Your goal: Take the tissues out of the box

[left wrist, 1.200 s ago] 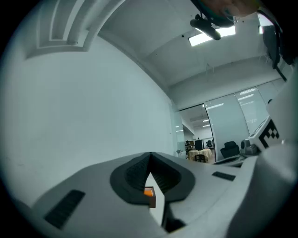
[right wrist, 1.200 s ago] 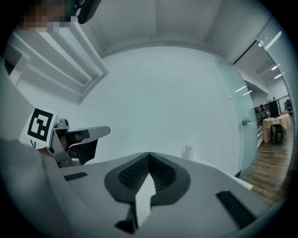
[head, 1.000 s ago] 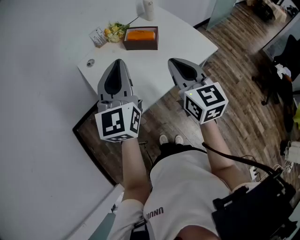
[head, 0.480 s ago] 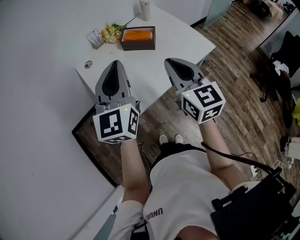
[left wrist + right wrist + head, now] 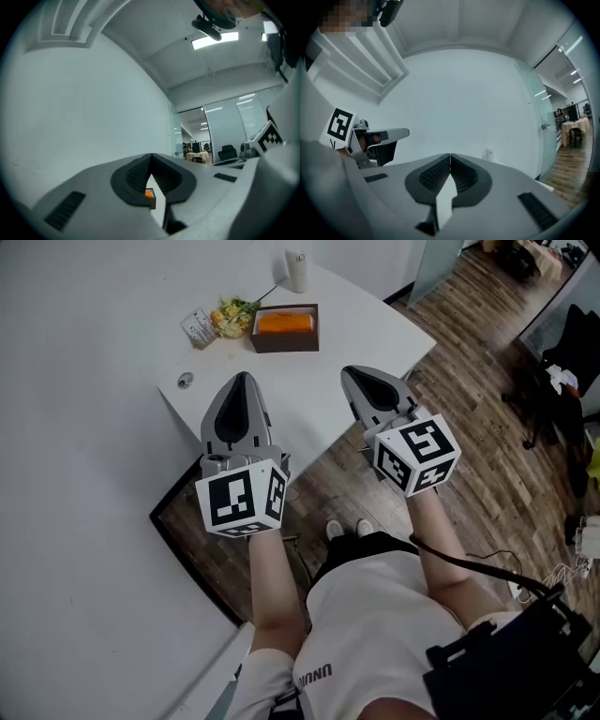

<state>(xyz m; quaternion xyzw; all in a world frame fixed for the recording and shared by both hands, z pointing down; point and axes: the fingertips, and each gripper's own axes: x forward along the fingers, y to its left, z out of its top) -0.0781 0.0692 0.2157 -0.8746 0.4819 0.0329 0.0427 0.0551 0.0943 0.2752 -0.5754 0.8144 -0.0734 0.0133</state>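
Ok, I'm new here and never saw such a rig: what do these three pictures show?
A person holds a gripper in each hand: the left gripper and the right gripper. The patterned cube on each is part of it. One picture comes from a camera on the person's head, looking down. The other two come from cameras riding on the grippers, looking along their fingers. On the white table stand a brown tissue box with an orange top, small flowers and a white container. Both grippers' fingers are closed, holding nothing; neither touches the box.
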